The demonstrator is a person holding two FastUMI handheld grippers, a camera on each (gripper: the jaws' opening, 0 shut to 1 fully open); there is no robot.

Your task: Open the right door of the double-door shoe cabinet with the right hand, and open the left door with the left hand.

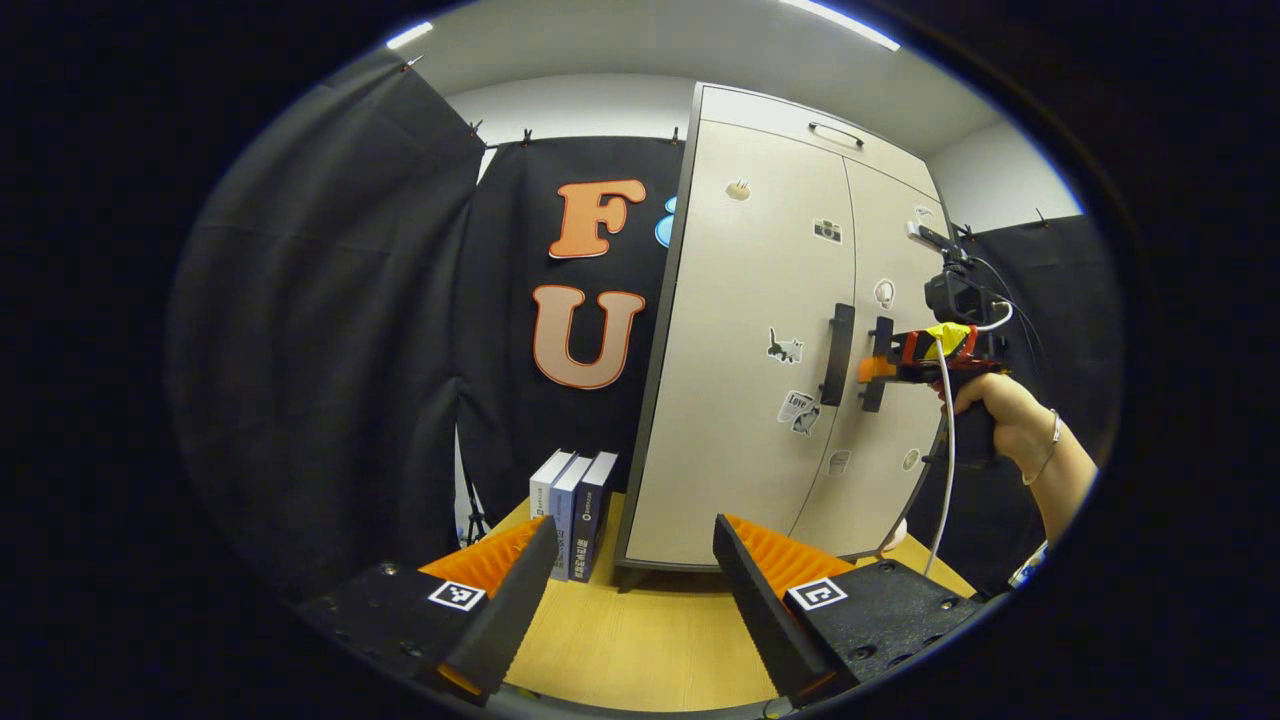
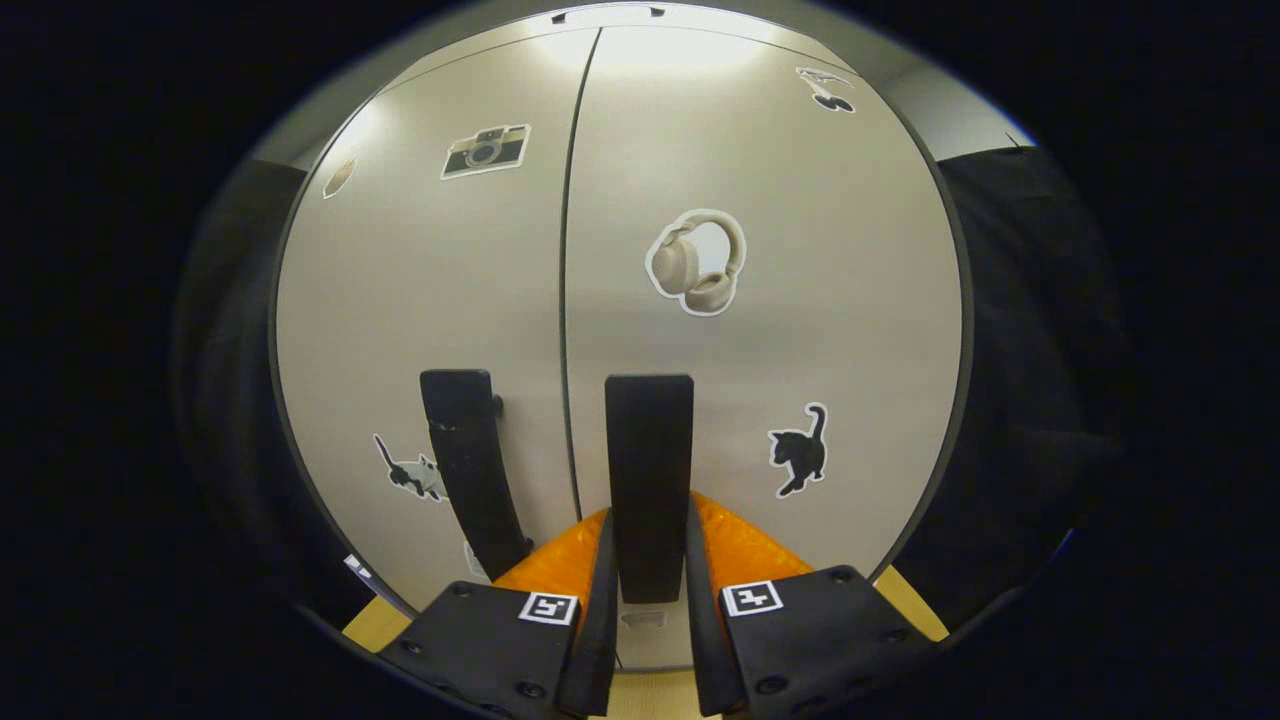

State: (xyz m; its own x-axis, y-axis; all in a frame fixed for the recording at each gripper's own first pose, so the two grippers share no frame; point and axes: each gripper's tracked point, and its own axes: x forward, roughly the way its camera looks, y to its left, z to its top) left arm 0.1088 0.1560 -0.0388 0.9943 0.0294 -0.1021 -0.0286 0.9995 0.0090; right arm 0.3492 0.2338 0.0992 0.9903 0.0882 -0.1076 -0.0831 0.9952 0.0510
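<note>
Both doors of the shoe cabinet are shut. At six o'clock in the right gripper view, the right gripper clamps the right handle, ready to pull. At six o'clock in its own view, the left gripper waits with fingers spread, well short of the left handle.

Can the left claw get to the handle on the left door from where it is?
Probably yes. The left claw is open and apart from the cabinet, over the wooden table. The left door's handle shows uncovered; the right claw is at the right door's handle, not on it.
</note>
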